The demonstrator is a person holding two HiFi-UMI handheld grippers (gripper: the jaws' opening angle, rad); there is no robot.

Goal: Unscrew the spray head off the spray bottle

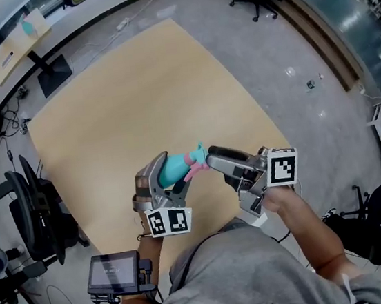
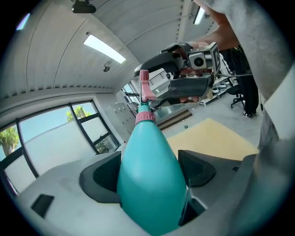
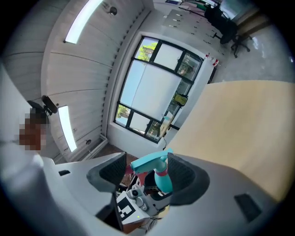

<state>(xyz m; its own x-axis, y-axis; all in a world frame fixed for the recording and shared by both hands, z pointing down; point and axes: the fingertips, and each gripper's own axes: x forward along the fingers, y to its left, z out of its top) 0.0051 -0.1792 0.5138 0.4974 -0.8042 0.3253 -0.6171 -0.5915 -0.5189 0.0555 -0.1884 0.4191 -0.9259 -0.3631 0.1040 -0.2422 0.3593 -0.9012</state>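
Spray bottle [image 1: 175, 166]: teal, held up above the tan tabletop [image 1: 135, 99], lying nearly level with its neck toward my right.
Spray head [image 3: 150, 162]: teal, with a pink collar [image 2: 145, 117], seated on the neck and not yet off.
Left gripper [image 1: 168, 178]: my jaws are closed tight on the bottle's belly.
Right gripper [image 1: 210, 158]: my jaws stand part-open astride the head, with a sliver of gap at 1 pad. I judge it unclamped.
Doing it well: bite the collar, not the trigger, then twist about the neck while my left stays rigid.
Views: only the left gripper view shows the collar's seam. Only the right gripper view shows that gap.
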